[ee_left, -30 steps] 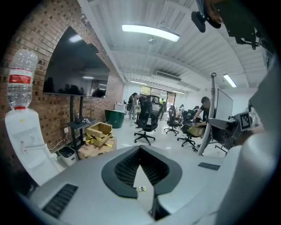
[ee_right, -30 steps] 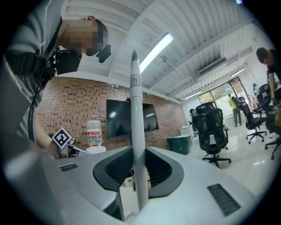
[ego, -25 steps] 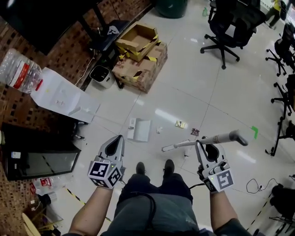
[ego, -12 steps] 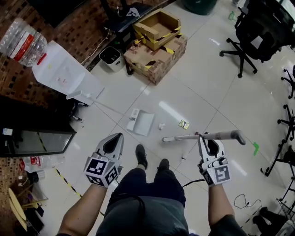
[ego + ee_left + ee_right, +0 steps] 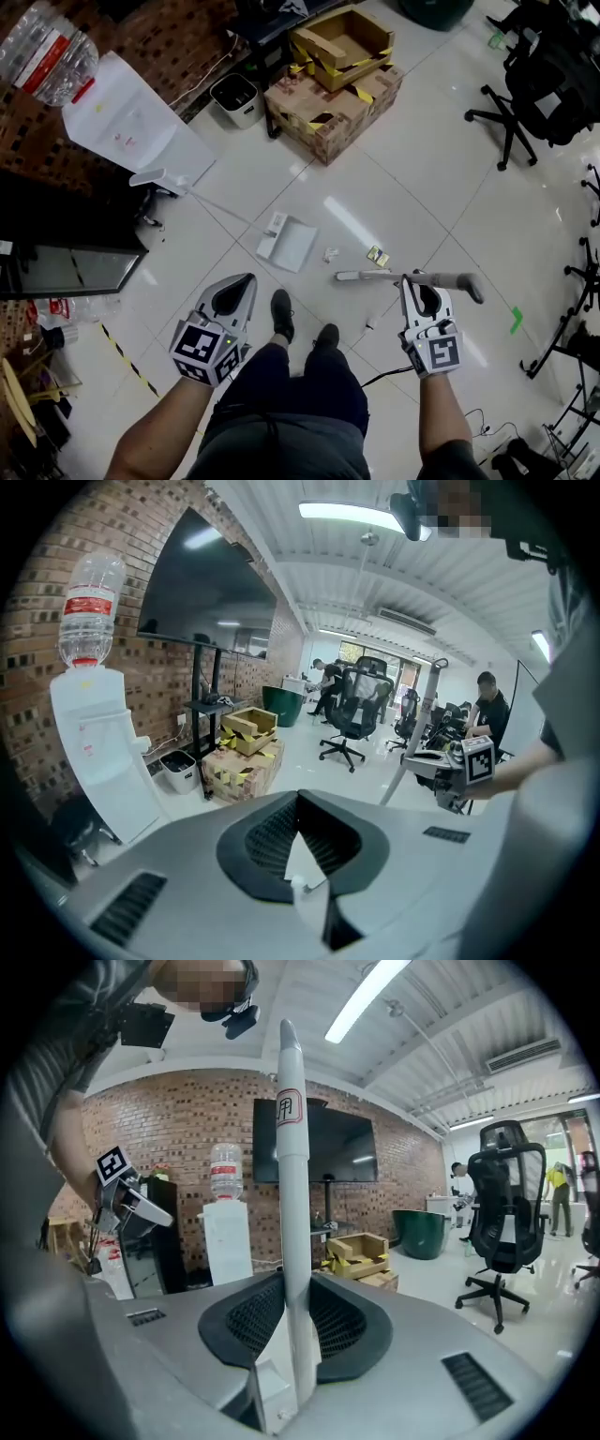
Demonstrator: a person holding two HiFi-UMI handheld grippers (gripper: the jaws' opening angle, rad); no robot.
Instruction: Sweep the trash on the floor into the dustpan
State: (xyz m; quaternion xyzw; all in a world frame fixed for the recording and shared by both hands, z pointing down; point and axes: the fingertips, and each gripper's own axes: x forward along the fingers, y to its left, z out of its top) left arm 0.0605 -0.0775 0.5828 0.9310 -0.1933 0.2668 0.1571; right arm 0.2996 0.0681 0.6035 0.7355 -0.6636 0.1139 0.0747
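A white dustpan (image 5: 289, 246) lies flat on the tiled floor ahead of my feet. Right of it lie a white crumpled scrap (image 5: 330, 254) and a yellow wrapper (image 5: 378, 256); a small bit (image 5: 371, 324) lies nearer me. My right gripper (image 5: 419, 284) is shut on the broom handle (image 5: 394, 276), whose lower end reaches the floor close to the wrapper. In the right gripper view the pale handle (image 5: 292, 1194) stands upright between the pads of that gripper (image 5: 291, 1283). My left gripper (image 5: 236, 289) hovers left of my legs, shut and empty; its view (image 5: 298, 795) shows the jaws meeting.
Taped cardboard boxes (image 5: 337, 89) and a small white bin (image 5: 236, 98) stand beyond the dustpan. A water dispenser (image 5: 131, 127) and a dark cabinet (image 5: 66, 267) line the brick wall at left. Office chairs (image 5: 544, 75) stand at right. My shoes (image 5: 281, 314) are just behind the trash.
The person has stepped forward, so the dustpan and trash now lie closer to the feet. The broom stays gripped on the right; the left gripper stays shut.
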